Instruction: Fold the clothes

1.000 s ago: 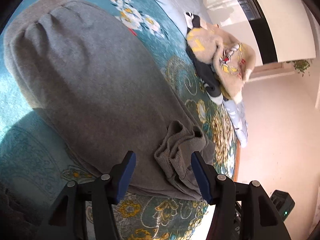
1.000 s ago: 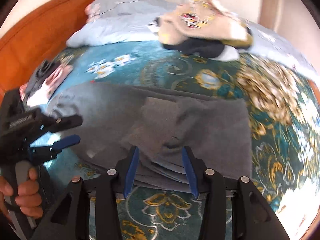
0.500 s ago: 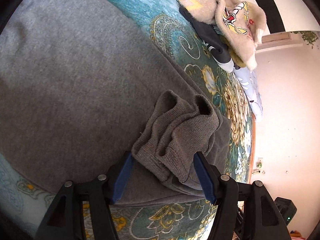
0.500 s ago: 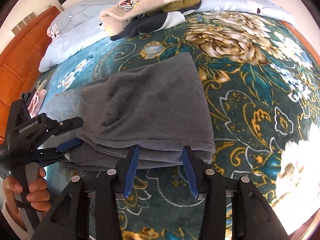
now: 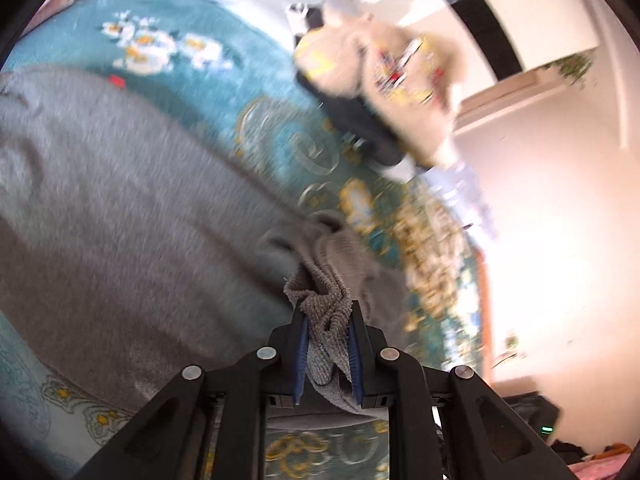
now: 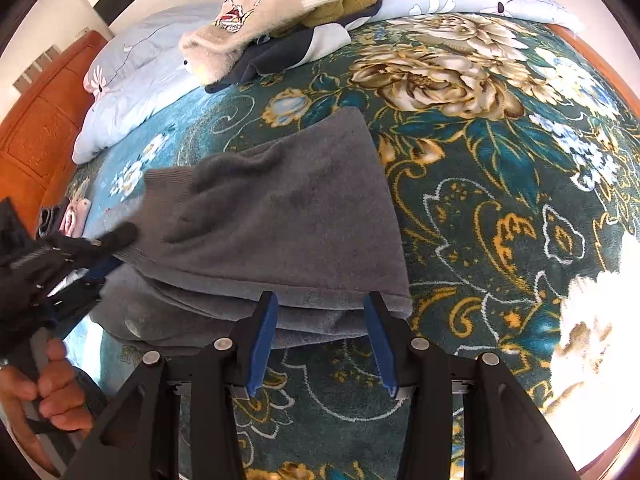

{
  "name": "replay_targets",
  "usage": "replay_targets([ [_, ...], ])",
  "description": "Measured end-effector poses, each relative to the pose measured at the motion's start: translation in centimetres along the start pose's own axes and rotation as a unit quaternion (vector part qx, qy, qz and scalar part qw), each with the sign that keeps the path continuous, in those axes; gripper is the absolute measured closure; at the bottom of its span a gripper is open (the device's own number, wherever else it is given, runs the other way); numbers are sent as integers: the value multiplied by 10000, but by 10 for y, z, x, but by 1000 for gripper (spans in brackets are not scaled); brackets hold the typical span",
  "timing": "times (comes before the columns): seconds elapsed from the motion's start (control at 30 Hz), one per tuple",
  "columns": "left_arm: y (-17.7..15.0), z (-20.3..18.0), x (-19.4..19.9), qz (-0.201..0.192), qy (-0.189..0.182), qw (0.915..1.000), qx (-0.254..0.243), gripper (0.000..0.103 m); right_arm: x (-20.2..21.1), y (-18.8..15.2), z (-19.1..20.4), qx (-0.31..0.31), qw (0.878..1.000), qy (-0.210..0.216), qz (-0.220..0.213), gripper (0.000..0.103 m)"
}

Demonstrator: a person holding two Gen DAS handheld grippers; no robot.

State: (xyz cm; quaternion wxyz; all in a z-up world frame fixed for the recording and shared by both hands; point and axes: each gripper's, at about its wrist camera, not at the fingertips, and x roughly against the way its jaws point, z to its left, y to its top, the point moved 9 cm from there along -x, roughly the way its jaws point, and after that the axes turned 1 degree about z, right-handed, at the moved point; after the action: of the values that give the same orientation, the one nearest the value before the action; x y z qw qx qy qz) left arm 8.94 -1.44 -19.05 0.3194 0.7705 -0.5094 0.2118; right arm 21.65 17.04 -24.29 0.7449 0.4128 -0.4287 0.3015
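A grey knit garment (image 5: 120,216) lies spread on the teal flowered bedspread (image 5: 256,92). My left gripper (image 5: 327,320) is shut on a bunched ribbed cuff (image 5: 326,300) of it and lifts that part; the view is blurred. In the right wrist view the garment (image 6: 288,220) lies partly folded over itself, with the left gripper (image 6: 100,256) at its left edge. My right gripper (image 6: 320,312) is open, its blue pads either side of the garment's near edge, not closed on it.
A pile of other clothes (image 6: 272,12), beige, olive and navy, lies at the far side by the pale blue pillows (image 6: 132,80). An orange wooden headboard (image 6: 36,132) is at the left. The bedspread (image 6: 500,200) extends right to the bed edge.
My left gripper has closed on the grey cuff and started to lift it, with fast motion. My right gripper has stayed open at the garment's near edge.
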Motion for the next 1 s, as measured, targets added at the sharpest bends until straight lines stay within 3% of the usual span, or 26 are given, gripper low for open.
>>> replay_targets([
  [0.13,-2,50,0,38,654,9976,243,84,2,5,3,-179,9996,198,-121,57],
  [0.2,-12,85,-9,284,893,9932,694,84,-4,5,9,-133,9997,196,-15,57],
  [0.33,-16,106,-13,403,833,9883,1216,83,-8,7,29,114,9992,390,35,57],
  [0.47,-17,102,-19,466,1191,9891,726,80,-15,6,48,361,9975,599,56,57],
  [0.63,-19,108,-19,502,1053,9889,920,80,-40,-6,31,504,9982,77,318,57],
  [0.73,-21,109,-15,542,910,9884,1092,80,-45,-10,25,350,9985,209,378,57],
  [0.77,-19,108,-8,483,850,9886,1144,79,-44,-10,26,372,9985,190,366,57],
  [0.93,27,120,62,-547,625,9848,1528,79,-43,-3,33,491,9978,15,453,57],
  [0.97,36,122,76,-753,579,9825,1603,77,-42,-3,34,477,9978,-10,465,57],
  [1.0,45,125,91,-958,532,9797,1677,68,-42,-3,34,462,9978,-35,479,57],
])
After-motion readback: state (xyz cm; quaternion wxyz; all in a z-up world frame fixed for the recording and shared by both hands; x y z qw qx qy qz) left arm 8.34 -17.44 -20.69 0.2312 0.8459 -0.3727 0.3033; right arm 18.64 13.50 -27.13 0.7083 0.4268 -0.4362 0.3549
